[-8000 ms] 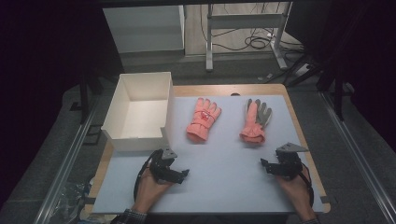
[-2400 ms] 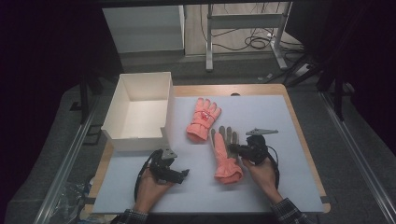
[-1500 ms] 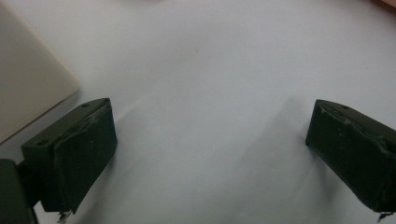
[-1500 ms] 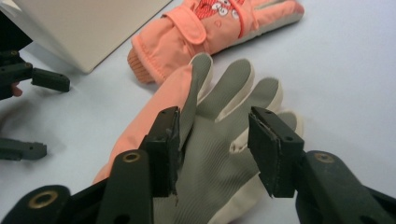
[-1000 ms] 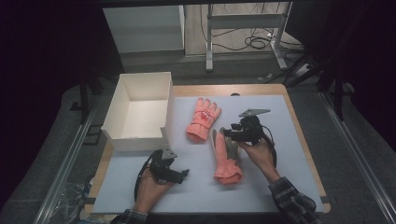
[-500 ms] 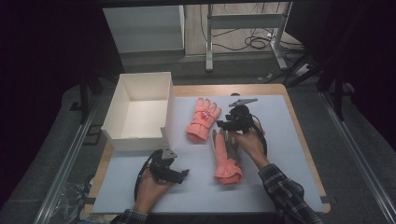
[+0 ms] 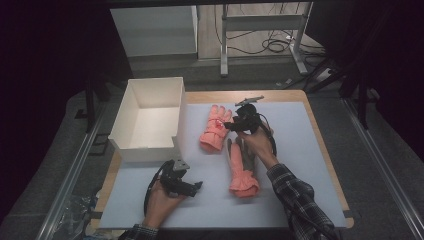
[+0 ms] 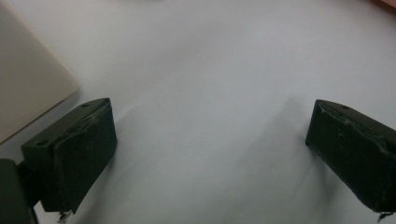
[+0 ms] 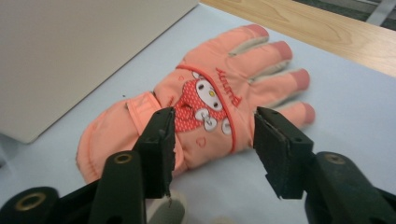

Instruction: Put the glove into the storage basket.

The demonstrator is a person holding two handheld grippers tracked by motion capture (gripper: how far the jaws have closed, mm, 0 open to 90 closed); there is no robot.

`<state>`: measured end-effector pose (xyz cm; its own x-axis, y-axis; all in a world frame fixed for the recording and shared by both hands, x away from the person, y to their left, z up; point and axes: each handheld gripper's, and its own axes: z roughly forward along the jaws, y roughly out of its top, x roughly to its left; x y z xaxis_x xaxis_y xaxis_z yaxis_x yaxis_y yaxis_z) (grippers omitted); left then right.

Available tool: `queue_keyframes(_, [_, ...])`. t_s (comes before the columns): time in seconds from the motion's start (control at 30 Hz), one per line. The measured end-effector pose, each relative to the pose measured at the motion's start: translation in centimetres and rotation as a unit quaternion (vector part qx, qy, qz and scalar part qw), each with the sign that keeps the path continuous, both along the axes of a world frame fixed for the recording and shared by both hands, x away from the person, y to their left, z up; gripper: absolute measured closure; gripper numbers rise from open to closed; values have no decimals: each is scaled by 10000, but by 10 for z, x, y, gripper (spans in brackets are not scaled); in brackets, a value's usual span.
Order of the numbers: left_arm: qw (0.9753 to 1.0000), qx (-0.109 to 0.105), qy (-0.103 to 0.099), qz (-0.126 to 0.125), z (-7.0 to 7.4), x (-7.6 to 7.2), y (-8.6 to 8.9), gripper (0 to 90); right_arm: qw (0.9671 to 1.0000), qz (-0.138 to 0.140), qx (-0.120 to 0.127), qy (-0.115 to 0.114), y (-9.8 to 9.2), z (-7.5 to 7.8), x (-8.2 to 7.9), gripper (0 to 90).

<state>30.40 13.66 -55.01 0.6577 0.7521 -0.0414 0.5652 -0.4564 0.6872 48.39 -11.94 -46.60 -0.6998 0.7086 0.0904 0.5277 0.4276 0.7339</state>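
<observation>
My right gripper (image 9: 212,140) hovers with jaws apart over the pink glove (image 9: 205,107), hiding its middle. My left gripper (image 8: 210,154) rests wide open at seven o'clock. The second glove (image 7: 242,167) lies partly under my wrist.

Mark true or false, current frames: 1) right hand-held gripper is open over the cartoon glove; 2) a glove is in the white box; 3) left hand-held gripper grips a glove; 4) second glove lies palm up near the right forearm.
1) True: the right hand-held gripper has its jaws spread over the cartoon glove.
2) False: the white box holds no glove; both lie on the mat.
3) False: the left hand-held gripper is open above bare mat.
4) True: the second glove shows its grey palm.
</observation>
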Motion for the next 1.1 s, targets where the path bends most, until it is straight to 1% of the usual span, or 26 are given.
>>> queue_keyframes(0.03, [10000,-5,-2,0,0,0,0,17,10000,64,2,-15,4,-1,4,523])
queue_keyframes(0.07, [10000,4,4,-1,0,0,0,17,9999,116,-4,19,9,-2,8,539])
queue_keyframes(0.1, [10000,4,4,2,0,0,0,17,9999,116,-4,19,9,-2,8,539])
queue_keyframes(0.13, [10000,-7,3,6,0,0,0,17,9998,172,-51,52,16,-4,12,554])
queue_keyframes(0.2, [10000,-7,4,5,0,0,0,17,9996,210,-150,64,22,-7,16,564])
queue_keyframes(0.27, [10000,5,4,0,0,0,0,17,9996,211,-190,72,25,-10,19,563])
queue_keyframes(0.33, [10000,4,3,1,0,0,0,17,9995,190,-238,110,32,-14,24,550])
queue_keyframes(0.37, [10000,-8,4,5,0,0,0,17,9994,170,-289,106,36,-17,27,495])
queue_keyframes(0.4, [10000,-7,2,3,0,0,0,17,9992,146,-359,89,38,-20,29,475])
queue_keyframes(0.43, [10000,-7,2,3,0,0,0,17,9992,146,-359,89,38,-20,29,475])
queue_keyframes(0.47, [10000,-9,3,6,0,0,0,17,9989,133,-428,98,40,-22,32,463])
queue_keyframes(0.53, [10000,-10,2,6,0,0,0,17,9988,96,-424,210,44,-27,37,452])
queue_keyframes(0.6, [10000,-9,-1,3,0,0,0,17,9985,85,-482,246,46,-30,40,460])
queue_keyframes(0.63, [10000,-11,-2,1,0,0,0,17,9981,115,-544,271,48,-33,40,476])
queue_keyframes(0.67, [10000,-12,-7,6,0,0,0,17,9973,119,-645,325,51,-38,41,515])
queue_keyframes(0.7, [10000,-12,-7,6,0,0,0,16,9973,119,-645,325,51,-38,41,515])
queue_keyframes(0.73, [10000,-13,-8,7,0,0,0,16,9974,106,-619,356,50,-39,42,544])
queue_keyframes(0.77, [10000,-10,-8,7,0,0,0,17,9974,117,-533,468,48,-41,43,617])
queue_keyframes(0.8, [10000,-10,-8,7,0,0,0,17,9974,109,-503,495,47,-41,44,662])
queue_keyframes(0.83, [10000,-11,-10,7,0,0,0,17,9974,109,-503,495,47,-41,44,662])
queue_keyframes(0.87, [10000,-12,-9,8,0,0,0,17,9974,118,-434,558,46,-41,44,717])
queue_keyframes(0.9, [10000,-11,-8,8,0,0,0,17,9974,119,-446,550,46,-40,42,799])
queue_keyframes(0.97, [10000,-11,-9,9,0,0,0,17,9974,122,-490,513,46,-39,41,817])
queue_keyframes(1.03, [10000,-11,-10,7,0,0,0,17,9971,132,-637,397,49,-37,38,844])
queue_keyframes(1.1, [10000,-15,-8,11,0,0,0,17,9972,105,-645,351,49,-34,36,855])
